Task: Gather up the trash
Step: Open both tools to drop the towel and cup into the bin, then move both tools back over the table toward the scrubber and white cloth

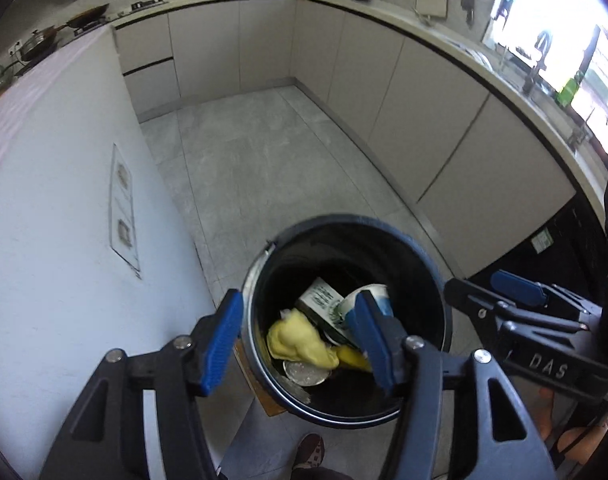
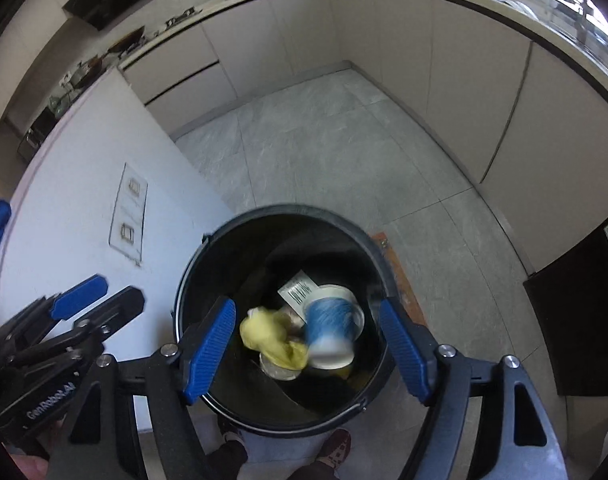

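A black round trash bin (image 1: 260, 264) stands on the floor below both grippers. In it lie a crumpled yellow wrapper (image 1: 300, 340), a green-and-white carton (image 1: 321, 302), a white paper cup (image 1: 365, 294) and a silvery lid (image 1: 305, 372). My left gripper (image 1: 298, 342) hangs open over the bin's near left rim with nothing between its blue pads. In the right wrist view my right gripper (image 2: 307, 346) is open above the bin (image 2: 280, 216). A blurred blue-and-white cup (image 2: 331, 328) is below it inside the bin, clear of both pads, beside the yellow wrapper (image 2: 270, 334).
A white island wall (image 1: 64, 200) stands close on the left of the bin. Beige cabinets (image 1: 423, 112) line the back and right, and a black appliance (image 2: 583, 320) stands at right. Grey tile floor (image 1: 256, 160) lies beyond. A person's shoes (image 2: 335, 448) are at the bin's near side.
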The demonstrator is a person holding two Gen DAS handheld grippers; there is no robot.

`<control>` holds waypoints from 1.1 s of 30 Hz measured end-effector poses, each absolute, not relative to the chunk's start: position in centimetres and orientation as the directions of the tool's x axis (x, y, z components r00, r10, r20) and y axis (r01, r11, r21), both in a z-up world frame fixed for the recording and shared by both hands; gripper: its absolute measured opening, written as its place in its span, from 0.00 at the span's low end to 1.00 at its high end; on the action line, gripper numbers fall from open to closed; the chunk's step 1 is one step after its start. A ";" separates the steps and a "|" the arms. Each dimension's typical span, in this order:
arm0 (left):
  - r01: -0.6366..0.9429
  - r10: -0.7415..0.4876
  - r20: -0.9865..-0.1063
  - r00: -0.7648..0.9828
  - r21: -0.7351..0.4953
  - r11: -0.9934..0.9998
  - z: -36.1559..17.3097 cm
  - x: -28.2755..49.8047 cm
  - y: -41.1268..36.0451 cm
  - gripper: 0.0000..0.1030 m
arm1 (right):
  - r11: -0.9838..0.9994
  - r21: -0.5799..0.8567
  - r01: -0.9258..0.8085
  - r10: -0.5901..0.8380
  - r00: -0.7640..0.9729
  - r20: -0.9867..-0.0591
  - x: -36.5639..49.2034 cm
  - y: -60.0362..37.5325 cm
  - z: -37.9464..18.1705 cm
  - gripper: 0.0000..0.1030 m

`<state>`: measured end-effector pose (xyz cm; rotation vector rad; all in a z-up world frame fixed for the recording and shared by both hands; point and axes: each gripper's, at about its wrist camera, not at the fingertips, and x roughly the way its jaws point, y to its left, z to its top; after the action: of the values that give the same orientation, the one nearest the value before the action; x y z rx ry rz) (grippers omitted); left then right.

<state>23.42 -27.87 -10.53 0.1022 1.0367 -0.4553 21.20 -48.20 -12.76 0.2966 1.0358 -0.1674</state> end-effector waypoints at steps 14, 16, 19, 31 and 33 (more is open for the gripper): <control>0.414 -0.343 -0.819 0.459 -0.144 0.899 -4.9 21.8 -26.0 0.58 | 0.938 0.142 0.315 -0.033 0.492 -0.870 19.2 -47.1 -8.7 0.74; 0.420 -0.346 -0.814 0.466 -0.140 0.896 -4.2 22.1 -26.0 0.58 | 0.937 0.146 0.318 -0.031 0.490 -0.871 18.8 -46.8 -8.1 0.74; 0.424 -0.367 -0.803 0.470 -0.159 0.892 -2.9 21.9 -25.1 0.59 | 0.939 0.145 0.311 -0.032 0.500 -0.866 18.2 -46.0 -7.0 0.74; 0.380 -0.374 -0.755 0.539 -0.178 0.908 0.8 21.4 -19.4 0.64 | 0.957 0.169 0.235 0.003 0.573 -0.819 18.0 -40.3 -2.0 0.74; 0.367 -0.364 -0.751 0.550 -0.174 0.914 1.2 21.3 -18.3 0.64 | 0.961 0.175 0.214 0.018 0.584 -0.812 18.2 -39.0 -1.3 0.74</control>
<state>21.30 -18.27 1.25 0.0031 0.8884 -0.4323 18.24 -38.97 -1.35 0.2661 0.9437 -0.1159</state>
